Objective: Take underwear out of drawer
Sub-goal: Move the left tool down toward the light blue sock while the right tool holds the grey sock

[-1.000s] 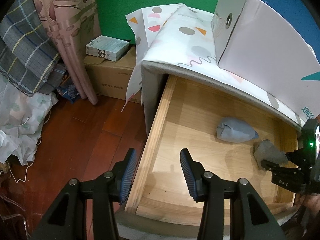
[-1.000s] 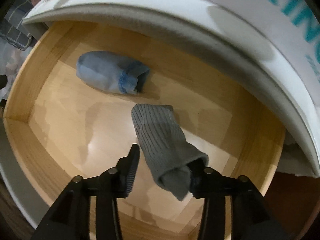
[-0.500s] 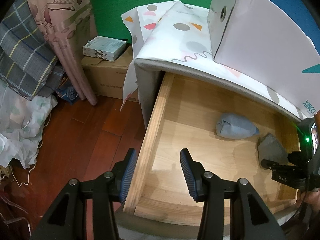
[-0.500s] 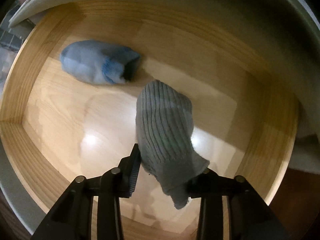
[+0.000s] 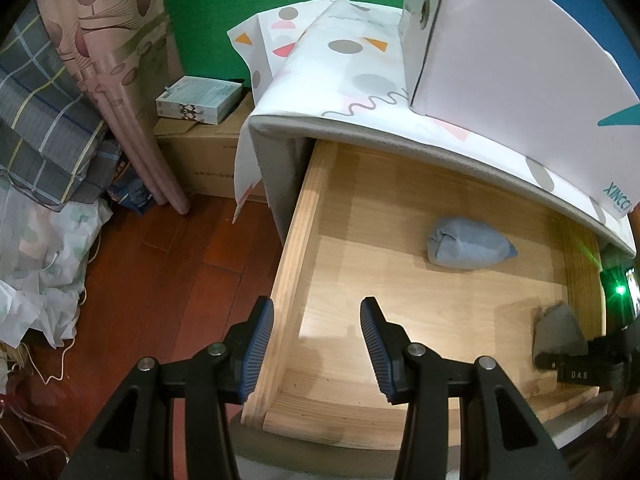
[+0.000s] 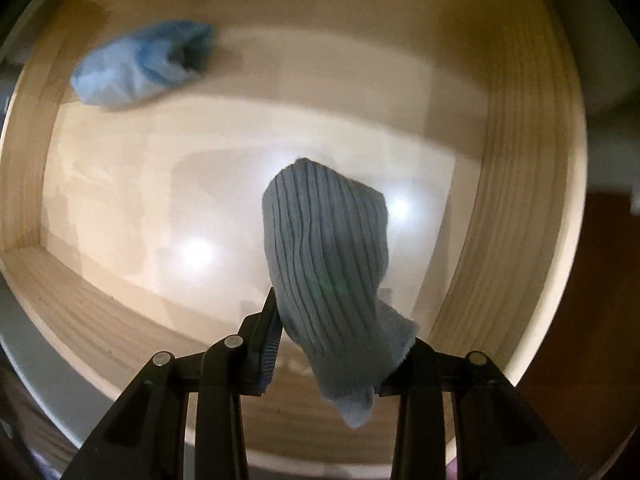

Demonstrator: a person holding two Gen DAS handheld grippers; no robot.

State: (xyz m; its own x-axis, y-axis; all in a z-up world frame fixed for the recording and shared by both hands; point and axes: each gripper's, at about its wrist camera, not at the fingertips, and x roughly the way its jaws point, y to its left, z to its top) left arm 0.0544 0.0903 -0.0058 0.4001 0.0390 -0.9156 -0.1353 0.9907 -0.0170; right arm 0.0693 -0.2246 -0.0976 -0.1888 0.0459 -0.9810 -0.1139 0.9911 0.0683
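The wooden drawer (image 5: 292, 280) stands pulled out of the grey cabinet. A grey ribbed piece of underwear (image 6: 324, 248) hangs from my right gripper (image 6: 336, 332), which is shut on its lower end; the piece is off the drawer floor near the right wall. In the left wrist view the same grey piece (image 5: 558, 332) shows at the drawer's right side, with the right gripper (image 5: 576, 368) on it. A rolled light-blue piece (image 5: 468, 248) lies toward the back of the drawer, blurred (image 6: 136, 68) in the right wrist view. My left gripper (image 5: 316, 320) is open above the drawer's left wall, holding nothing.
A large white box (image 5: 500, 40) sits on a patterned cloth (image 5: 340, 60) on the cabinet top, overhanging the drawer's back. Left of the cabinet are a cardboard box (image 5: 200, 152) with a flat pack on it, a pink curtain (image 5: 120, 60), plaid bedding and red wood floor (image 5: 160, 280).
The right gripper's jaws closed on the grey piece and lifted it off the drawer floor, carrying it toward the drawer's front right. The left gripper stayed open in place.
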